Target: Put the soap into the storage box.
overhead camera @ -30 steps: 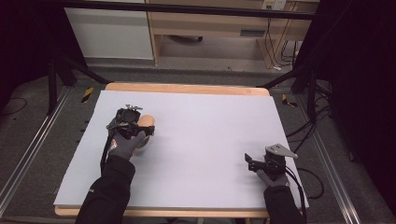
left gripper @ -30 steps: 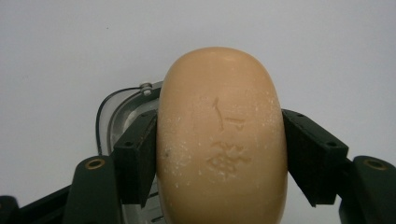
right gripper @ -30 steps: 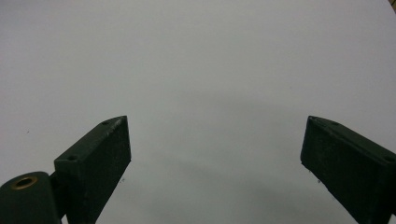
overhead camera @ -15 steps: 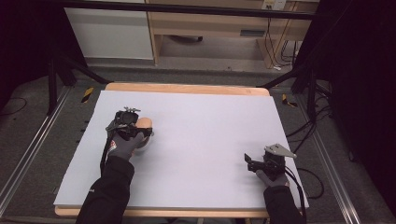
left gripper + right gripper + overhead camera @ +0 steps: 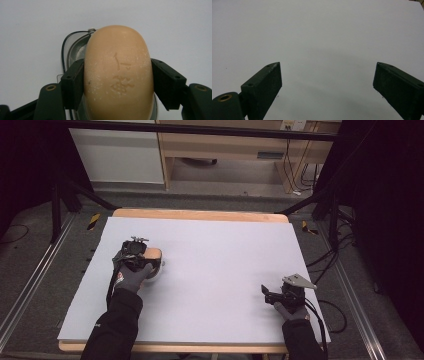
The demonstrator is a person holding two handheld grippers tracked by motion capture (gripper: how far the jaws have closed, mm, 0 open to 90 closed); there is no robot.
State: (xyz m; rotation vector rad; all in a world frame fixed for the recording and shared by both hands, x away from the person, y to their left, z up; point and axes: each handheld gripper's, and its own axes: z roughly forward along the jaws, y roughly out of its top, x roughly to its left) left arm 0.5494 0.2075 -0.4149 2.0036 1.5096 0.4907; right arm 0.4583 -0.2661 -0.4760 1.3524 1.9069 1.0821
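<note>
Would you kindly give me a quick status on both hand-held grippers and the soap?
Left hand-held gripper shut on soap bar, above clear dish. Right hand-held gripper open, over bare white table sheet. Nothing in the way.

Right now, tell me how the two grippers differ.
The left gripper is shut on a tan soap bar; the right gripper is open and holds nothing. The left sits over a clear dish at the table's left; the right rests near the front right. Both have black jaws.

Lab: black frame (image 5: 200,130), cables (image 5: 330,255)
</note>
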